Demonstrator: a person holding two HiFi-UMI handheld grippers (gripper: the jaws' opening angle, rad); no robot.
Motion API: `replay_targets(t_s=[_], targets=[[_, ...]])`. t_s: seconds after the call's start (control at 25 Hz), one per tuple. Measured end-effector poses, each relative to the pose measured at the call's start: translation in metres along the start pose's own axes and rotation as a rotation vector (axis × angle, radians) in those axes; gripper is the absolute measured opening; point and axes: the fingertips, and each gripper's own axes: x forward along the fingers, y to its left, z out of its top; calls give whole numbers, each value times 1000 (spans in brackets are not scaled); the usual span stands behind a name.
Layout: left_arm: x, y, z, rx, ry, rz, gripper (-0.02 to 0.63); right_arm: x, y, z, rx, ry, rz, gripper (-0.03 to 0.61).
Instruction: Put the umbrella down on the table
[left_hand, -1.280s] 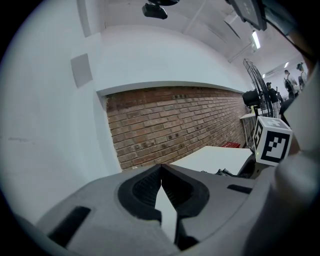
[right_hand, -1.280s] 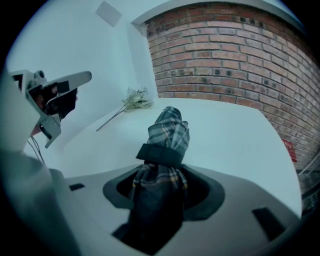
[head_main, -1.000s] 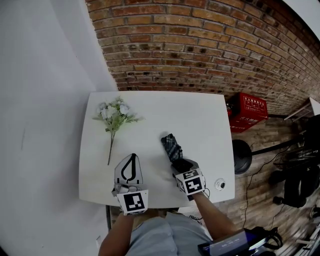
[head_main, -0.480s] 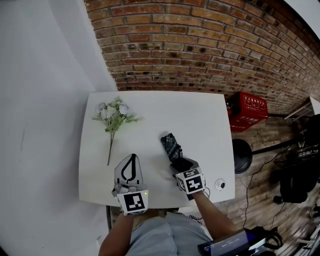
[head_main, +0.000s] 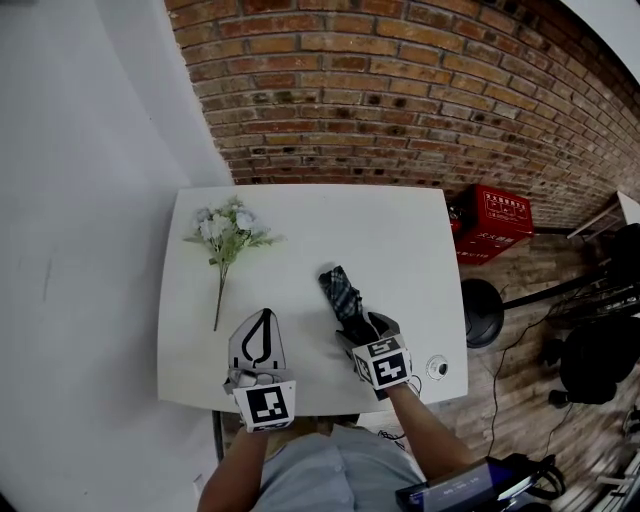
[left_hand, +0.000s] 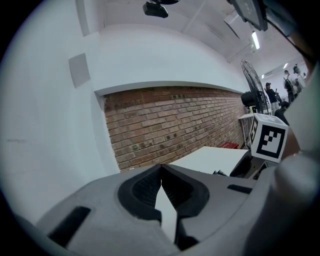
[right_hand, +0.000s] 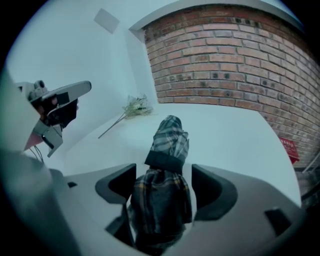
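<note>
Now, starting at your left, the sprig of pale flowers lies toward the far-left corner of the table, well apart from the work, so ignore it. Your left gripper sits at the table's near edge with its jaws closed tip to tip and nothing between them. Leave it parked there, clear of the umbrella.

To its right, your right gripper tilts down at the table. Its jaws have just been opening and stand wide, with the umbrella's near end lying between them and the pads looking clear of the fabric on both sides. The release looks done. The good move, I judge, is to draw that gripper straight back along the umbrella's line and a little up, with no sideways swing, so neither jaw snags the cloth and drags or rolls it.

The umbrella lies flat on the white table, just right of centre, pointing away from you. It is folded short and wrapped in dark plaid cloth. A black band circles its middle, and looser fabric bunches at the near end.
</note>
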Motion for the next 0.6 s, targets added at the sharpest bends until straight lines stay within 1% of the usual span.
replay_targets(t_s=[0.08,0.16,0.24,0.32,0.44,0.52,0.6], targets=[[-2,0,2,16,-8,-1,9,-10,0,11,-5,-39,-5,344],[-5,0,10,16,-18,4,9,-26,1,27,-11,-97,-13,334],[-9,2,26,7,-43,10,9,-47,3,49,-20,-176,-21,322],[-16,5,49,-21,-84,21,9,-74,6,77,-29,-277,-24,301],[-30,12,93,-115,-144,43,9,-121,18,119,-46,-436,-8,243],[-36,18,122,-127,-188,52,9,-154,27,145,-64,-541,-1,202],[-39,22,144,-130,-210,57,8,-187,32,169,-82,-640,-14,138]])
